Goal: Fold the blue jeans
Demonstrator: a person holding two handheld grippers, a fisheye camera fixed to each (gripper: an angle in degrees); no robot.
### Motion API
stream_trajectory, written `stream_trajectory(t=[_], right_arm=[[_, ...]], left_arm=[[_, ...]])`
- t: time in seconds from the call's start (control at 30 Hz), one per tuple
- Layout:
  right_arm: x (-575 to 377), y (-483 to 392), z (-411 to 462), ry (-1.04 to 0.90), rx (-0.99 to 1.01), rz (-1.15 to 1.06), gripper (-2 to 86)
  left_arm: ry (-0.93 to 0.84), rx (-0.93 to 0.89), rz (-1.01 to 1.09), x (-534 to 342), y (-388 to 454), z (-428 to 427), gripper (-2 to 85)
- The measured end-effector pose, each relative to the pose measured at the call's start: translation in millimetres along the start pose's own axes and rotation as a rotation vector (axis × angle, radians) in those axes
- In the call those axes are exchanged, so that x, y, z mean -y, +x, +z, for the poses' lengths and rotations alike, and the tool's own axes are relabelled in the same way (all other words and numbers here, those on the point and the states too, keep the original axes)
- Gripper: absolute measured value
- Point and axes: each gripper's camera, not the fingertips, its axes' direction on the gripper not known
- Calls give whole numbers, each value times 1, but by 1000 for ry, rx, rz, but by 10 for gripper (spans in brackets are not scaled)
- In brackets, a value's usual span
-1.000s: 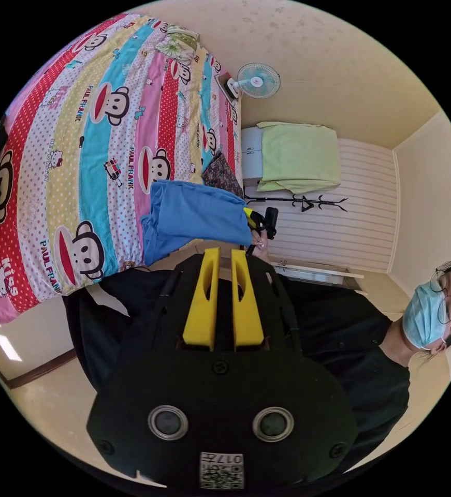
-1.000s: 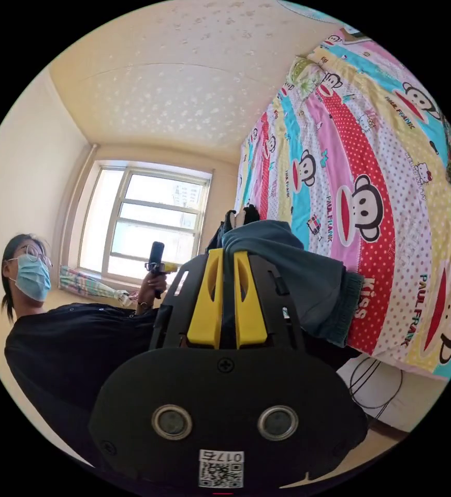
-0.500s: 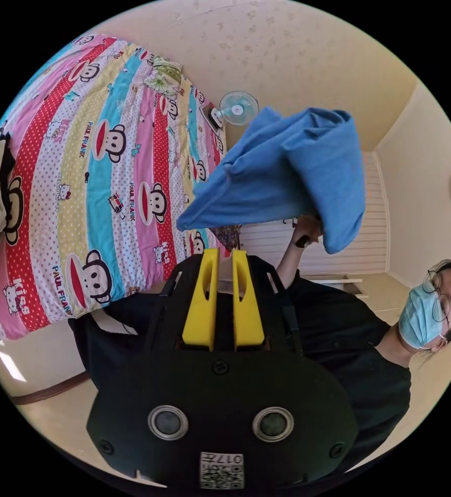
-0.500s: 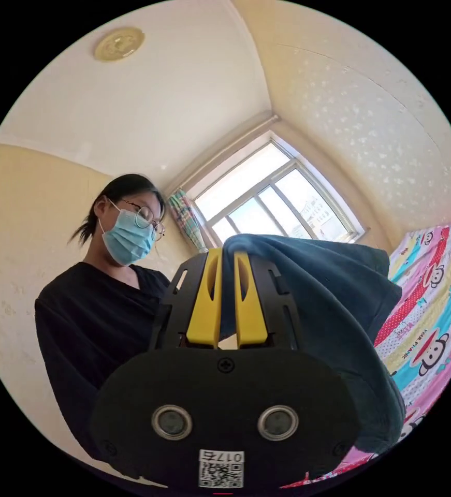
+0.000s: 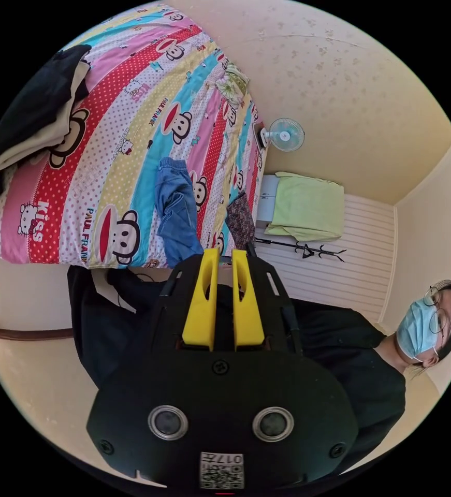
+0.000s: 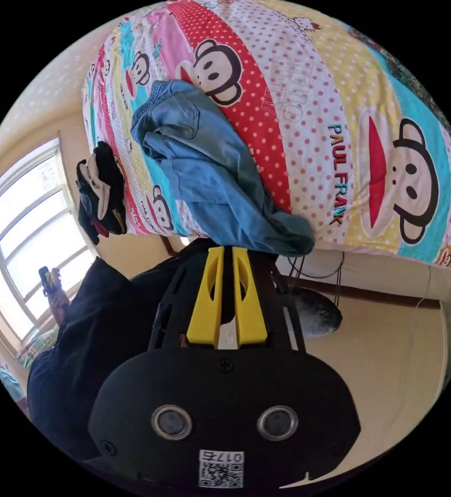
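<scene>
The blue jeans [image 6: 209,171] lie crumpled on the bed [image 6: 339,103], long axis running away from the edge (one end overhanging it). Right gripper [image 6: 228,253] sits just below that end, jaws nearly closed, empty; left gripper [image 5: 219,256] likewise.

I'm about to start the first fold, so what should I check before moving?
1. Jeans lying on the bed: ok.
2. Jeans spread flat: not ok, bunched and creased, one end hanging over the bed's edge.
3. Left gripper free: ok, nothing between its jaws.
4. Right gripper free: ok, nothing clamped.
5. Pile of dark clothes apart from the jeans: ok.
6. Waistband position: cannot tell.
</scene>
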Motion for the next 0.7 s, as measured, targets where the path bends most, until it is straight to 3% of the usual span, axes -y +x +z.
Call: stream_trajectory(t=[0.13,0.27,0.4,0.43,0.53,0.63,0.7], right_arm=[[65,-69,-6,136,25,-178,75],[157,-120,-2,264,-244,-246,106],[229,-111,18,288,-372,-178,101],[248,-97,35,198,-349,-143,94],[256,-78,31,242,-176,-14,63],[238,-83,25,288,284,-163,20],[211,-98,20,343,374,-248,14]], left_arm=[[-72,35,-14,28,-1,26,51],[-112,20,-39,43,-8,43,51],[-89,81,-65,45,-14,40,51],[-90,98,-80,47,-18,39,51],[-77,86,-91,58,-20,35,52],[-32,83,-55,79,-11,31,54],[-30,79,-20,98,-3,35,60]])
